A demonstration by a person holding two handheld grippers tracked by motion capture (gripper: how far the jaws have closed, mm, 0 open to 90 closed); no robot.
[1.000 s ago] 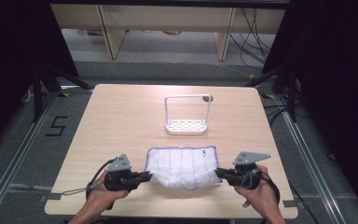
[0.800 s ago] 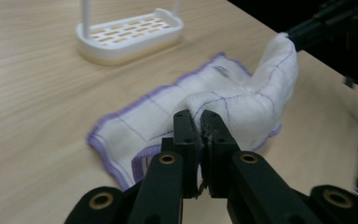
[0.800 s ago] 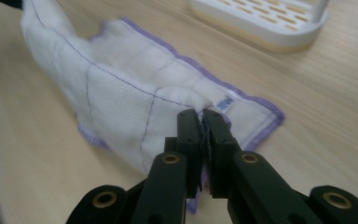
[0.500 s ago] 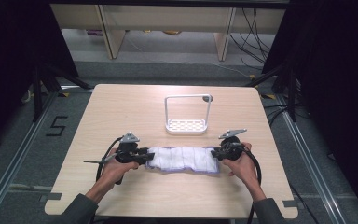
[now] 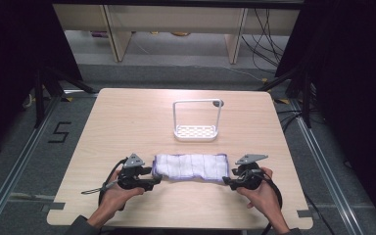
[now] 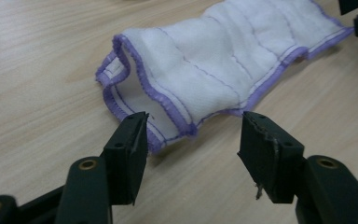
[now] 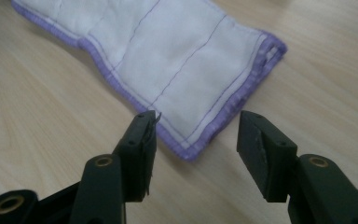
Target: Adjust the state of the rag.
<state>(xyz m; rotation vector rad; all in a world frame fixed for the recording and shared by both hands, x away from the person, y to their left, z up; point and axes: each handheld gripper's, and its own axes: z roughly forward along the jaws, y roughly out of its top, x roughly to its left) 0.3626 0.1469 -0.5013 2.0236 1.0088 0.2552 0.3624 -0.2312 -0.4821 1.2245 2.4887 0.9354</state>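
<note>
Two grippers, left (image 5: 152, 181) and right (image 5: 226, 183), jaws just opened, apparently clear of folded purple-edged cloth (image 5: 191, 166) ends; cloth near tabletop (image 5: 127, 122) front edge.

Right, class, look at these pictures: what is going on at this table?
A person holds a two-jaw gripper in each hand at the ends of a folded white cloth with purple edging lying flat on the wooden table. The left gripper and the right gripper have just been opening; their jaws stand apart at the cloth's corners without pinching it. A white wire rack stands farther back.
</note>
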